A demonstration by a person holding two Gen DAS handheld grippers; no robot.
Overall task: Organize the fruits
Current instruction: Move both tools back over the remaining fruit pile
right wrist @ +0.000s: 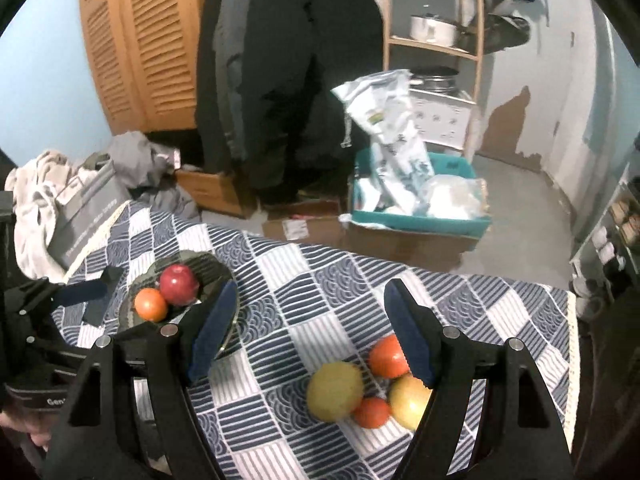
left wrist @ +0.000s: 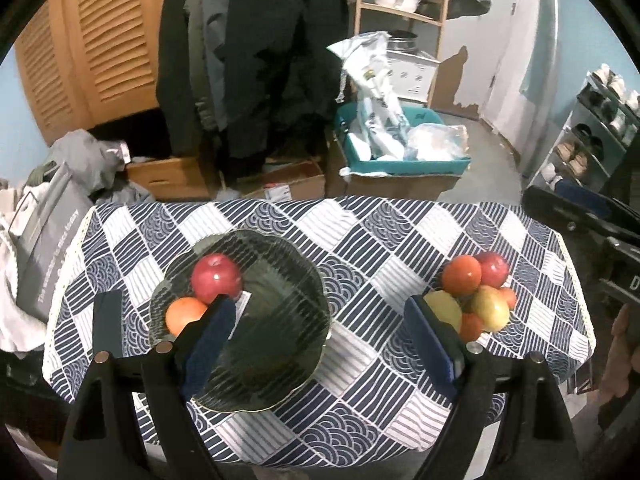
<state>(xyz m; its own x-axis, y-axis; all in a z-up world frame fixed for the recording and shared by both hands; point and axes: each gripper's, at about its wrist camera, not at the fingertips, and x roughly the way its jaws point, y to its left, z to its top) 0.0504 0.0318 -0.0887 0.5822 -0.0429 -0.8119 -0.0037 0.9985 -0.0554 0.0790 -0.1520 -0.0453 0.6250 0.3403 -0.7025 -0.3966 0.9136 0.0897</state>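
Observation:
A ribbed glass plate [left wrist: 280,344] on the checked tablecloth holds a red apple [left wrist: 216,279] and an orange [left wrist: 185,315]; it also shows in the right wrist view [right wrist: 218,270]. A heap of fruit lies on the cloth to the right: a lemon [right wrist: 335,391], a yellow apple [right wrist: 408,400], oranges [right wrist: 387,357] and a red apple [left wrist: 494,268]. My left gripper [left wrist: 320,320] is open and empty above the plate. My right gripper [right wrist: 310,292] is open and empty, above and just behind the heap.
The table [left wrist: 380,232] is small, with edges near on all sides. Behind it stand cardboard boxes [left wrist: 280,184], a teal bin with bags [left wrist: 404,148], hanging coats [left wrist: 256,60] and a shelf. A grey box [left wrist: 48,240] and clothes lie left.

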